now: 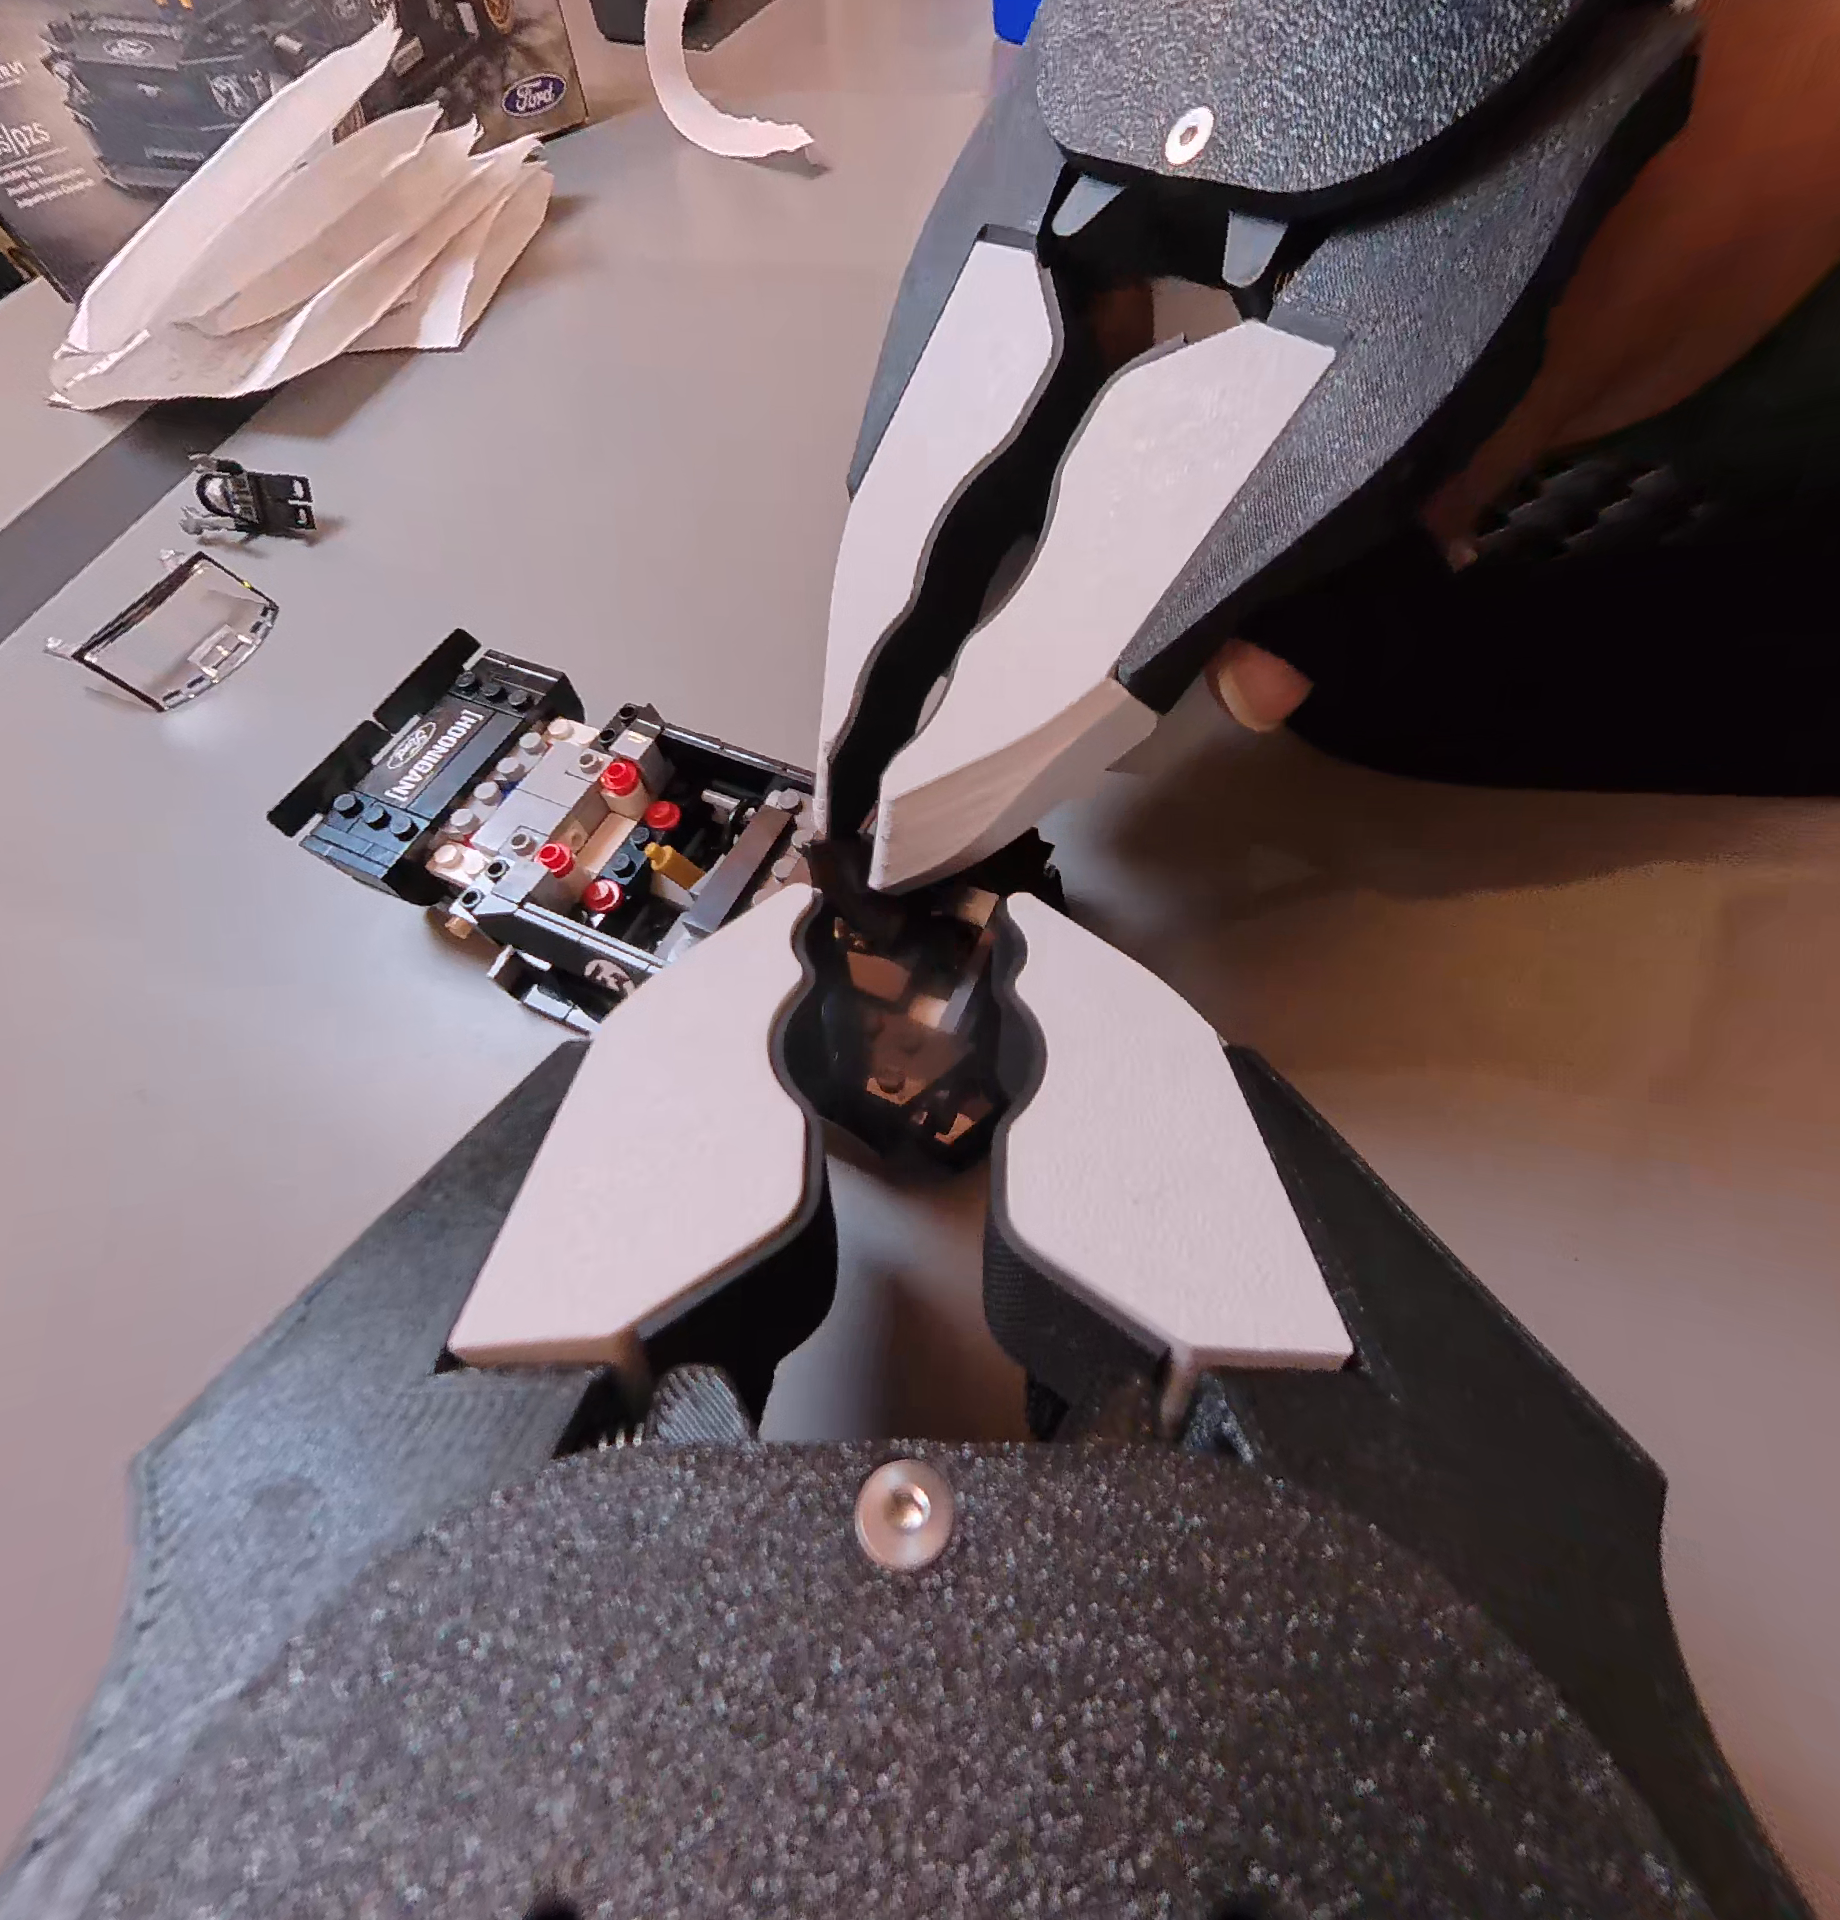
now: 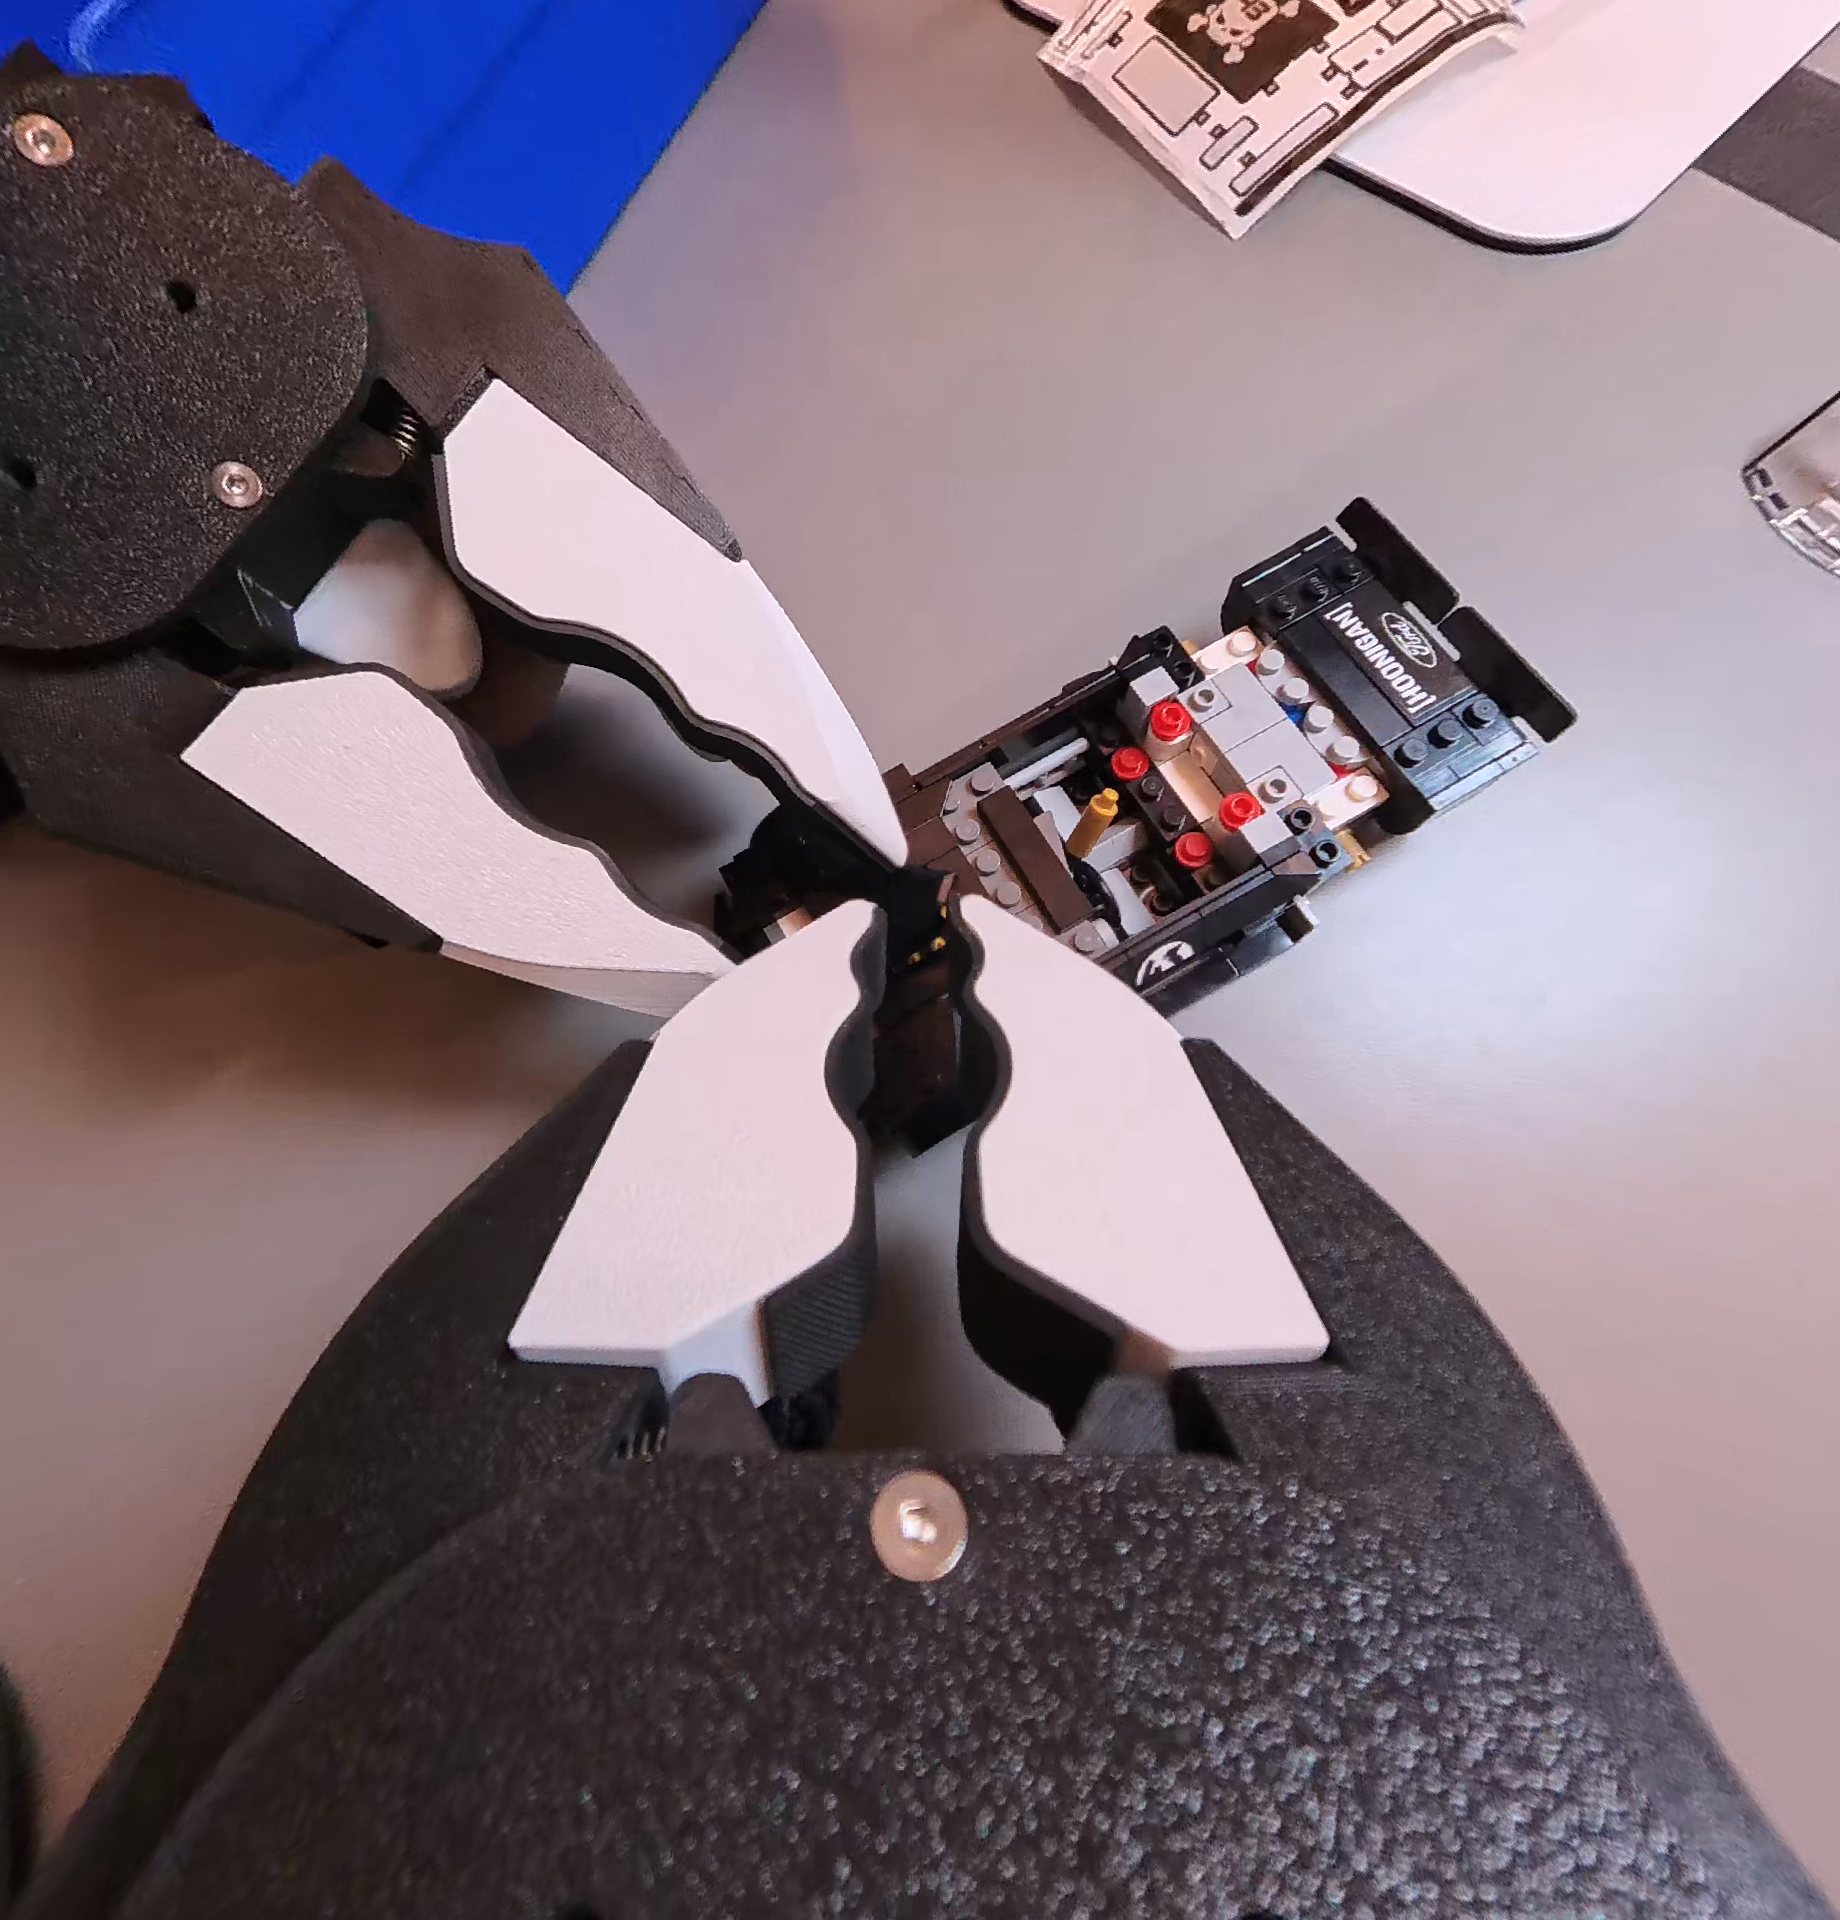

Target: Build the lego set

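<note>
left gripper, right gripper, tips meeting, seemingly clamped

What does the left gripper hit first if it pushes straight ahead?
The car, probably. The left gripper is closed around its near end already, and the right gripper tips sit right at the same spot, so it may touch those about as soon; depth is unclear.

A smooth grey desk fills both views, a darker grey band crossing the left view's upper left, a blue surface at the right view's upper left.
</note>
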A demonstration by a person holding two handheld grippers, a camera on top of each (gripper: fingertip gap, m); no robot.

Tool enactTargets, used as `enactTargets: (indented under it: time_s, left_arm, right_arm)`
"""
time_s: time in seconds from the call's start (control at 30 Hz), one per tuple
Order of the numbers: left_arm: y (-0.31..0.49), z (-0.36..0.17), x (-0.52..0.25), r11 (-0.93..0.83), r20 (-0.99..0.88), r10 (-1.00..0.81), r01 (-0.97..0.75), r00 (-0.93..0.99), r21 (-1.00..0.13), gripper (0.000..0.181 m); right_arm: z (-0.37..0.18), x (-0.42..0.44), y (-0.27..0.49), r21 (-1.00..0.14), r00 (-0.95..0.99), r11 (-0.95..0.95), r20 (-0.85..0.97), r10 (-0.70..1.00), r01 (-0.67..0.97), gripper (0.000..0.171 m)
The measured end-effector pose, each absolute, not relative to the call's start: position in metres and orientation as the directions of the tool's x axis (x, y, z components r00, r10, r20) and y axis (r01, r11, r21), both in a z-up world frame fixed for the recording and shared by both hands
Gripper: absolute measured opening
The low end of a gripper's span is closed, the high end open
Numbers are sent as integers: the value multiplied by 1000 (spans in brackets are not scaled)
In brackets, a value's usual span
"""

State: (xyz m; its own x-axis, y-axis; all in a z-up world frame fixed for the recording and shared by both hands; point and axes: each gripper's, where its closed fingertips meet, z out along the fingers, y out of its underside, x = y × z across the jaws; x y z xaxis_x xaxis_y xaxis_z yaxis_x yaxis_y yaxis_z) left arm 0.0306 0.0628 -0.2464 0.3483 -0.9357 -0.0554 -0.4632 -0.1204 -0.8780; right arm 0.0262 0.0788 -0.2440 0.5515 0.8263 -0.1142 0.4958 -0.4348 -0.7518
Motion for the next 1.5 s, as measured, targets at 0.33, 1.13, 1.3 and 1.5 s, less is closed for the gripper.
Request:
enactTargets:
  time_s: [0.33, 1.13, 1.3, 1.5]
  left_arm:
    - [62, -248, 30, -120, -57, -937, -470, 345, -874, 29]
    - [4, -282, 20, -85, -8, -993, -754, 119, -652, 20]
    - [-1, -282, 19, -111, 3, -990, -779, 139, -617, 15]
    - [-1, -282, 26, -217, 48, -970, -762, 237, -610, 20]
  right_arm:
    - [-247, 28, 83, -740, 550, -459, -145, 822, 492, 8]
    - [-253, 70, 68, -714, 110, -21, 79, 991, 700, 24]
    - [-244, 61, 87, -708, -85, 86, 38, 996, 701, 43]
    - [-258, 54, 95, -623, -296, 253, 36, 954, 740, 56]
